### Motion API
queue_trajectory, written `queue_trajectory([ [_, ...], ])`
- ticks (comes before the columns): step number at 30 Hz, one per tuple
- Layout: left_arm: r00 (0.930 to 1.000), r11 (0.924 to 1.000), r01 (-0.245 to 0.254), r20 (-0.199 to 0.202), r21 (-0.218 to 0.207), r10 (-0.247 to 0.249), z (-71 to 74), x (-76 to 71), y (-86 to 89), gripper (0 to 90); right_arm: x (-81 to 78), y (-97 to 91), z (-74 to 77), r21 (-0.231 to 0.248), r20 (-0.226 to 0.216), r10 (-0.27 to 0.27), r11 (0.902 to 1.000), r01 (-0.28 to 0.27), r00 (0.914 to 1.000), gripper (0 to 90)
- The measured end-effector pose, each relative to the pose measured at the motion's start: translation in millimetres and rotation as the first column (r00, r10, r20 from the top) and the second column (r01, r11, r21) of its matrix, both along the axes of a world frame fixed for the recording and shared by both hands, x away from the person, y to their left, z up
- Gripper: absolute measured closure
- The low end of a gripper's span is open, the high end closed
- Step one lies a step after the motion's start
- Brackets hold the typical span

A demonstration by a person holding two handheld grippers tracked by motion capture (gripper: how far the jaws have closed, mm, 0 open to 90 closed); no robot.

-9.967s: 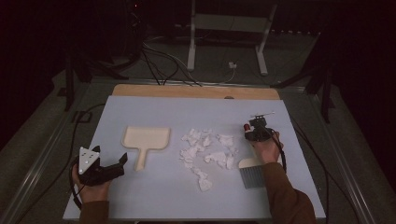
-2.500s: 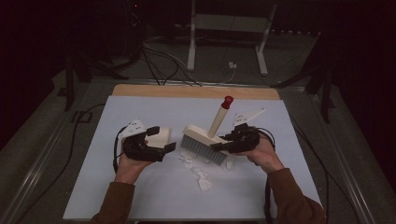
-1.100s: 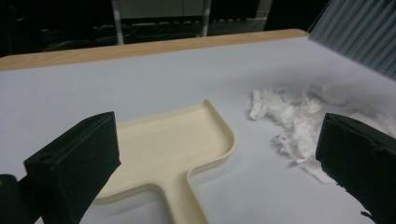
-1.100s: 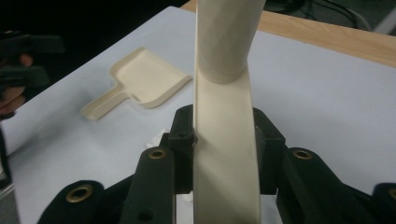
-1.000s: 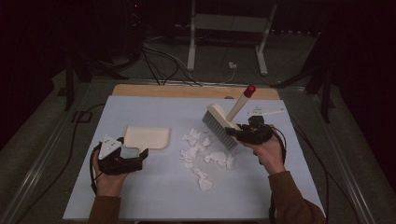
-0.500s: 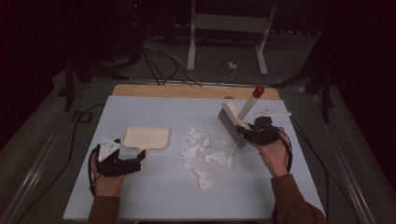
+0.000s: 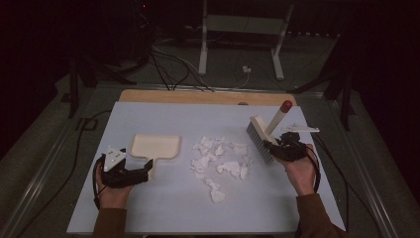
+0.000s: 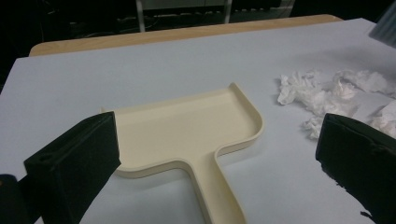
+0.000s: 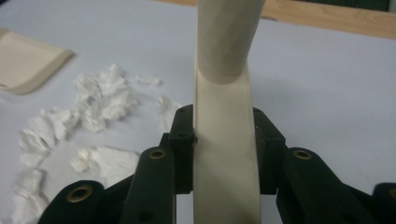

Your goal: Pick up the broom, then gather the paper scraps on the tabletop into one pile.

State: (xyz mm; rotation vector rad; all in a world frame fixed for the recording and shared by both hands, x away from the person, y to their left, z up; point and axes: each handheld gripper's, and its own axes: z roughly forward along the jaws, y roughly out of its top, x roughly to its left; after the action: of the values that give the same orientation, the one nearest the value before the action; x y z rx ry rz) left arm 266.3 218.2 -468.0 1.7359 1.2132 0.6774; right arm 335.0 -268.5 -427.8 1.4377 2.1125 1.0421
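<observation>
Fingers of the right gripper [image 9: 224,154] are clamped on the flat cream neck of the brush [image 7: 265,136], whose bristle head hangs just right of the crumpled paper scraps [image 7: 220,161] and seems clear of the worktop [image 7: 163,218]. Fingers of the left gripper [image 8: 219,163] stand wide apart, one on each side of the dustpan handle, touching nothing; the cream dustpan [image 7: 153,148] lies flat at the left, its open mouth facing far rather than toward the scraps on its right.

From here the main risk, as I judge it, is that a sweep leftward pushes the paper against the pan's side wall or past it, since nothing holds the pan and its mouth is not turned to the pile. Light scraps could also scatter if the bristles land hard, and a loose pan may slide away under them.

Bristle tips are hard to make out in the dim high view, so contact with the worktop is uncertain. In the right gripper view the brush neck hides part of the pile.
</observation>
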Motion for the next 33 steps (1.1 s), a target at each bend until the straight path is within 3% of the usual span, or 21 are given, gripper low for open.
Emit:
queue_trajectory([
  [11, 0.9995, 0.9996, -0.027, -0.018, 0.013, 0.027, -2.3, 2.3, 3.3, 0.5, -4.7, -12.3, -7.4, -0.044, -0.028, -0.04, 0.9983, 0.039, 0.9988, 67.8],
  [21, 0.9987, 0.9992, -0.01, -0.05, 0.04, 0.012, -11.9, 7.7, -5.7, 0.5, -6.1, -21.8, -14.6, -0.06, -0.043, -0.07, 0.996, 0.067, 0.9966, 67.8],
  [25, 0.9968, 0.9986, -0.009, -0.078, 0.053, 0.013, -17.5, 12.2, -9.5, 0.5, -5.8, -23.7, -17.4, -0.068, -0.048, -0.076, 0.995, 0.072, 0.996, 67.8],
  [27, 0.9955, 0.9993, -0.018, -0.093, 0.034, 0.021, -20.4, 14.7, -10.6, 0.5, -5.6, -24.5, -18.7, -0.069, -0.051, -0.081, 0.9946, 0.077, 0.9954, 67.8],
  [31, 0.987, 0.9984, -0.052, -0.151, 0.023, 0.054, -28.0, 20.9, -13.0, 2.5, -5.3, -25.6, -19.8, -0.067, -0.053, -0.082, 0.9947, 0.079, 0.9952, 67.8],
  [33, 0.9831, 0.9974, -0.058, -0.171, 0.043, 0.065, -31.6, 23.8, -14.9, 4.3, -5.1, -25.3, -19.6, -0.067, -0.052, -0.083, 0.9946, 0.079, 0.9952, 67.8],
])
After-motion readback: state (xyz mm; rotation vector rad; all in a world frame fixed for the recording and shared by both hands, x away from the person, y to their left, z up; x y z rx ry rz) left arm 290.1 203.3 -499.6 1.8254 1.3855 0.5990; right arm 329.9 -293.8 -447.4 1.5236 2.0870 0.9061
